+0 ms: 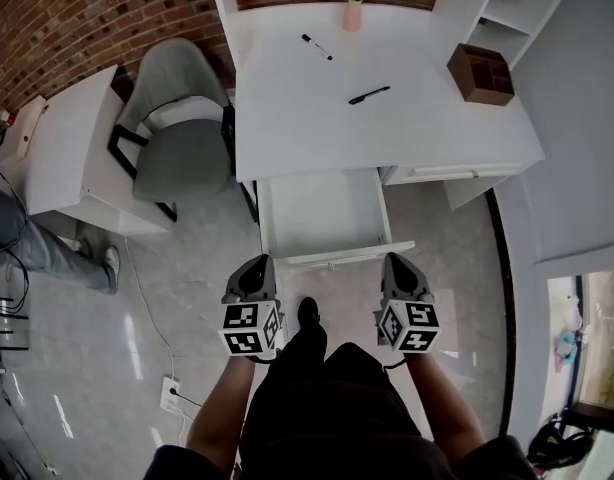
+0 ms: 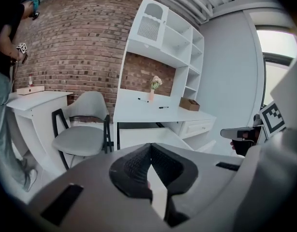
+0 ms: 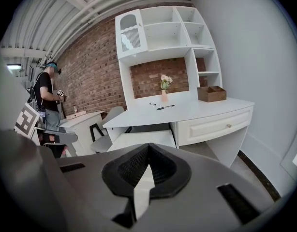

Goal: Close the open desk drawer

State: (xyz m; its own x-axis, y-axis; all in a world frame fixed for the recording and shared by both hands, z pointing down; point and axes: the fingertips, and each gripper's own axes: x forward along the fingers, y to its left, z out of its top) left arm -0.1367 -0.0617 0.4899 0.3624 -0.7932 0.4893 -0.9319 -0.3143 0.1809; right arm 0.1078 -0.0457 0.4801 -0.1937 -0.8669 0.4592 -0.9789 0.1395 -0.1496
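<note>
The jaws of the left gripper [image 1: 255, 264] and the right gripper [image 1: 396, 260] are pressed together, with nothing held. The open drawer [image 1: 322, 213] lies just ahead, its front panel spanning between the two tips. It is drawn out from under the white desk [image 1: 387, 118].

A grey chair [image 1: 177, 138] stands just beside a small white side table [image 1: 72, 148], in front of the brick wall [image 1: 107, 18]. A marker [image 1: 317, 47] lies near a pink vase of flowers [image 1: 353, 13]. A black pen [image 1: 369, 95] lies apart from it, toward a brown wooden organiser box [image 1: 480, 73]. A socket block [image 1: 170, 393] sits on the floor.
</note>
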